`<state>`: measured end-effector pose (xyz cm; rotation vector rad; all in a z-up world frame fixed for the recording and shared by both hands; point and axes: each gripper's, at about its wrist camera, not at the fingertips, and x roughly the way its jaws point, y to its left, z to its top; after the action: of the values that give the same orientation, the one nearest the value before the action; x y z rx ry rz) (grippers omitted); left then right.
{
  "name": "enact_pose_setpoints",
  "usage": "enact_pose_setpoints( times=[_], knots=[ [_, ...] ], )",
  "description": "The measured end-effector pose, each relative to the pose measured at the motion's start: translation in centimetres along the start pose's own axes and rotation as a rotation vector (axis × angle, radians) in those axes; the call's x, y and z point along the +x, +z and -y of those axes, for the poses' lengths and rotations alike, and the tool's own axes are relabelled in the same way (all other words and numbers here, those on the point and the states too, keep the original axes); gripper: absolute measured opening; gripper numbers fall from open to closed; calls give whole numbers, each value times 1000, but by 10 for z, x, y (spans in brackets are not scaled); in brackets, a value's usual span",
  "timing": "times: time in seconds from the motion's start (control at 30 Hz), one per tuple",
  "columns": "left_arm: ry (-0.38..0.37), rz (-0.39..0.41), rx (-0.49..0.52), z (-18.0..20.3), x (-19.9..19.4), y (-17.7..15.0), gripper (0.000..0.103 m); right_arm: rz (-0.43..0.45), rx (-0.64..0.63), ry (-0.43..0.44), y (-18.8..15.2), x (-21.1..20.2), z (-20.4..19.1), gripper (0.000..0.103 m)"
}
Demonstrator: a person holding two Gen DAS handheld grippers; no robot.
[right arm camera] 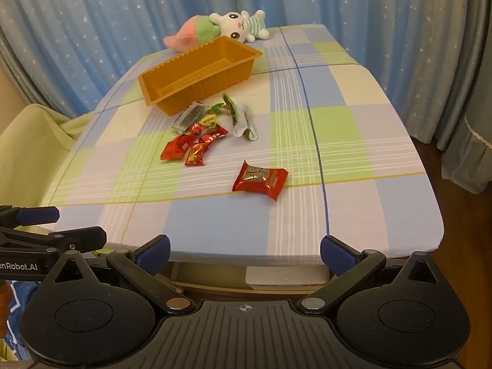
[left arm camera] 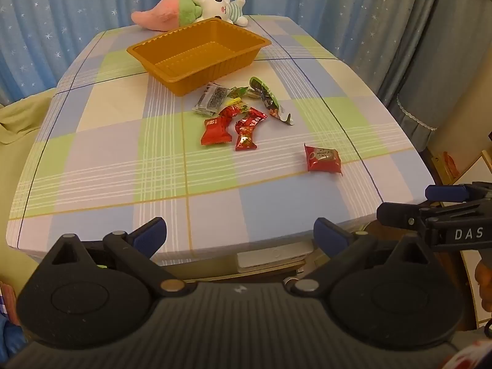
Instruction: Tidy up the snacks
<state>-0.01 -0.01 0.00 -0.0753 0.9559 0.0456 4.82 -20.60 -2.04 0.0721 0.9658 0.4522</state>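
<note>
An orange plastic tray (left arm camera: 172, 77) with ribbed walls is sitting toward the far side of a table covered by a checked cloth (left arm camera: 107, 160); nothing is lying inside it. Just in front of the tray's near corner, a cluster of wrapped snacks is resting on the cloth — a grey-and-black packet (left arm camera: 212, 97) touching or nearly touching the tray wall, a long green packet (left arm camera: 267, 98) lying at a slant to its right, a small yellow-green sweet (left arm camera: 238, 103) between them, and three red twisted wrappers (left arm camera: 233, 127) overlapping one another on the near side. A single red snack packet (right arm camera: 259, 179) is lying apart from the cluster, nearer the table's front edge and to the right.

Behind the tray, at the far edge, a pink-and-green plush (left arm camera: 160, 15) and a white rabbit plush (left arm camera: 220, 7) are lying side by side against a blue star-print curtain (left arm camera: 61, 15). A pale green cushion or chair cover (right arm camera: 27, 153) is showing beside the table's left edge.

The left gripper (left arm camera: 240, 236) is hovering over the near edge of the table, its blue-padded fingers spread wide with nothing between them. The right gripper (right arm camera: 245, 253) is hovering likewise — fingers wide apart, nothing held. Each gripper is showing at the margin of the other's view. No object is lying between either gripper and the snacks.
</note>
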Motion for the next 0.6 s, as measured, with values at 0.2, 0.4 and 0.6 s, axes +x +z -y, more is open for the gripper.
enact_pose_setpoints(
  times=[0.2, 0.4, 0.6],
  knots=[
    [5, 0, -3, 0, -1, 0, 102, 2, -6, -1, 0, 0, -2, 103],
    [1, 1, -7, 1, -1, -1, 102, 0, -11, -1, 0, 3, -5, 103],
    [-1, 0, -9, -1, -1, -2, 102, -2, -21, -4, 1, 1, -5, 103]
  ],
)
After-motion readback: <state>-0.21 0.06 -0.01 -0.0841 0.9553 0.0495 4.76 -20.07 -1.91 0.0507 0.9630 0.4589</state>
